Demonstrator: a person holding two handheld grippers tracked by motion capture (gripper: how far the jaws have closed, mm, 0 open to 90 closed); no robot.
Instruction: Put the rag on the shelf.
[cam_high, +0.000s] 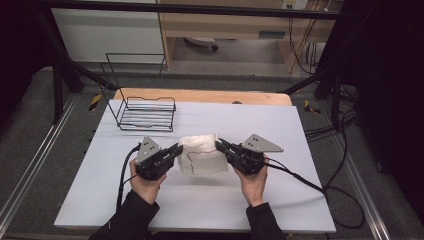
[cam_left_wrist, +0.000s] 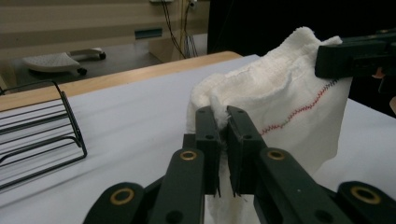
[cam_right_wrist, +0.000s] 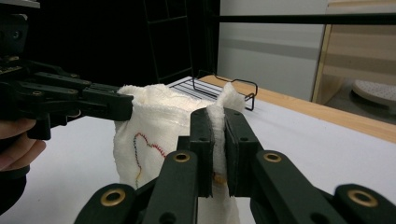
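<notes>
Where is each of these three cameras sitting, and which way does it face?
High view: above the person's side, looking forward and down on the table; both forearms show, the left gripper and right gripper pinching a white cloth.
Left gripper view: rides the left gripper, facing the cloth and wire rack.
Right gripper view: rides the right gripper, facing the cloth.
Shared: both gripper views show the cloth and the opposite gripper.

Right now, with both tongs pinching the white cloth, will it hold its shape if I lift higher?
Probably not: the white cloth already sags and folds between the left tongs and right tongs, so it looks floppy. It seems light, and its textured weave likely grips rather than slips.
</notes>
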